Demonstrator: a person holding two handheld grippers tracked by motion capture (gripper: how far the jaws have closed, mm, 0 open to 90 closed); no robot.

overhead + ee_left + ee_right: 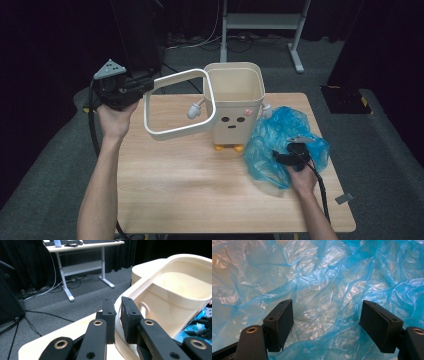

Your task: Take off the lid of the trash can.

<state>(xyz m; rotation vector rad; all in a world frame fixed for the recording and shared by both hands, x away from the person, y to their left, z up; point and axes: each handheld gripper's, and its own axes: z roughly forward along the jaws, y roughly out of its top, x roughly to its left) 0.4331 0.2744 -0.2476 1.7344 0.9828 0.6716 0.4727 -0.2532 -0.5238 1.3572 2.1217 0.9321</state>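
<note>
Cream plastic bin with a face and short legs point(234, 107): stands on the light wooden table point(190, 185), toward its far edge. Cream rounded-square plastic rim frame point(175, 105): raised left of the bin, tilted, its right side by the bin's top. Crumpled blue plastic bag point(280, 142): on the table, right of the bin, touching it.

Overall light: overhead light is falling on the tabletop point(200, 170), while the surroundings beyond the tabletop are sinking into near black.
Glare: a pale sheen is spreading over the wood in front of the bin point(234, 102); the blue plastic bag point(319, 277) is glinting with many small white highlights.
Shadows: soft, short shadows are lying under the bin.
Sharpness: the high view is looking soft and slightly grainy; the near fingers point(128, 315) are appearing blurred.
</note>
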